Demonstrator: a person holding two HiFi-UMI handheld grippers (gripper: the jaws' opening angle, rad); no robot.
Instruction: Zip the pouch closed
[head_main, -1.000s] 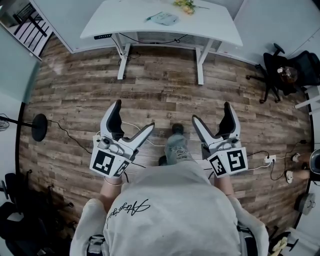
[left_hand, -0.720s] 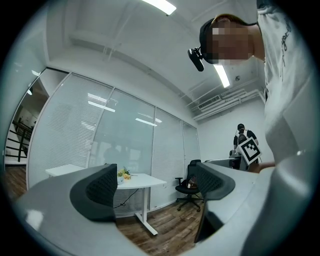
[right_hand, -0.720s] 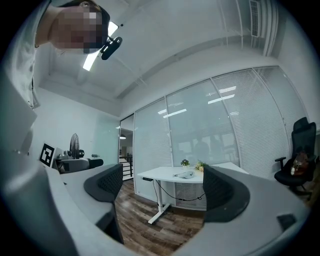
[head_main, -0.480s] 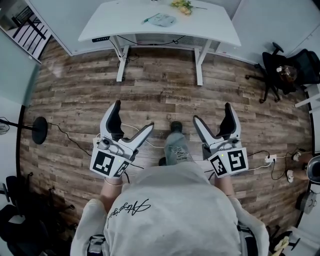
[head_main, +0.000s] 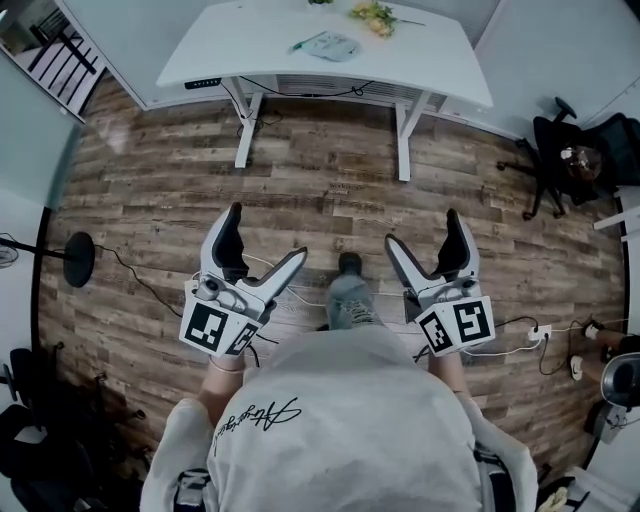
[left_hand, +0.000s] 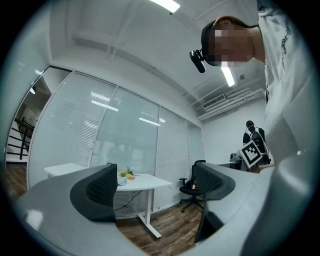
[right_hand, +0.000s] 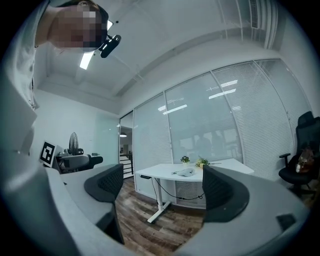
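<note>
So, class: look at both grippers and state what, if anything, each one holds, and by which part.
Nothing is held. The left gripper and right gripper both have jaws apart and empty; the pouch lies on the white table.

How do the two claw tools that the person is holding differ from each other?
The left gripper slants its inner jaw rightward; the right gripper mirrors it, with its inner jaw slanting leftward. The left gripper's camera looks past the white desk to a black office chair; the right gripper's camera looks at the desk with the pouch on top. Both are open, empty and away from the desk.
</note>
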